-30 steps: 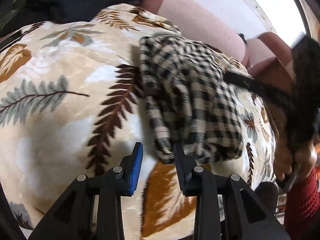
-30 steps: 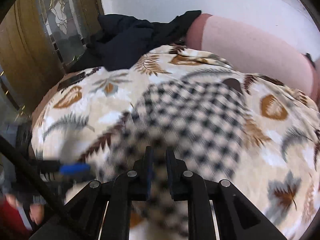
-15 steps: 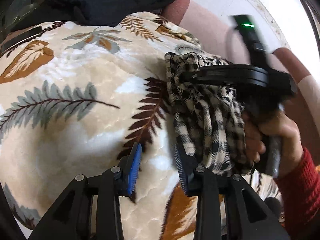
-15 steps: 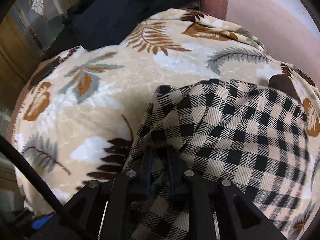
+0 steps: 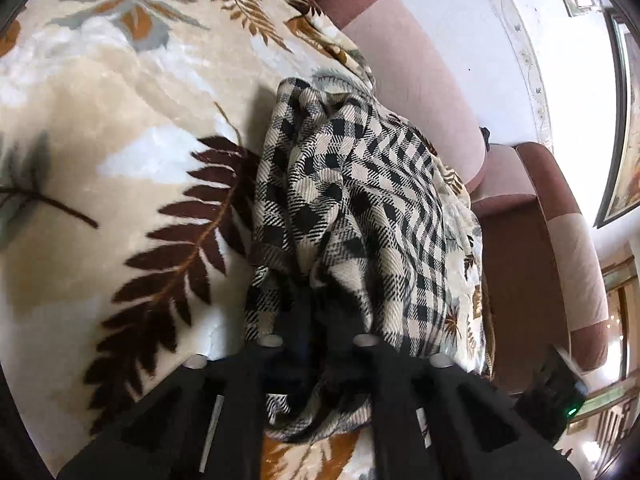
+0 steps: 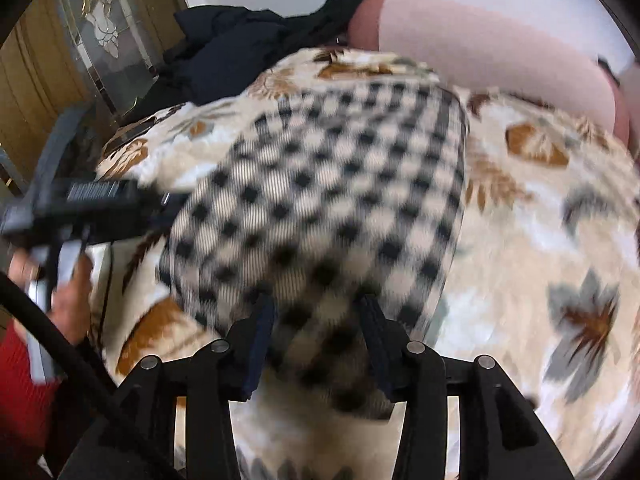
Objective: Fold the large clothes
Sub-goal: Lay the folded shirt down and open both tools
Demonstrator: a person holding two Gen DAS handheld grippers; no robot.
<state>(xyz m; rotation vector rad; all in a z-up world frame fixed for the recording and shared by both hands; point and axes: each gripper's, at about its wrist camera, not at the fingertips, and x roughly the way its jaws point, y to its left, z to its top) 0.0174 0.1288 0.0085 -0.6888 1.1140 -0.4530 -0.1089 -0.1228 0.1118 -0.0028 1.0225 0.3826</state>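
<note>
The left gripper (image 5: pixel 310 320) pinches the checked cloth (image 5: pixel 352 184) on a leaf-print blanket (image 5: pixel 120 160); the right gripper (image 6: pixel 316 336), just opened, straddles it.

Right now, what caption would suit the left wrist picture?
Left gripper clamped shut on a bunched checked cloth lying on a leaf-patterned blanket.

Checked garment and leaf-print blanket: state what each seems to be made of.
Checked garment: apparently soft woven cloth, matte; diagonal twill lines show in its squares, and it drapes in loose folds. Leaf-print blanket: probably plush fleece, faintly shiny; short nap and embossed ripples show between the printed leaves.
</note>
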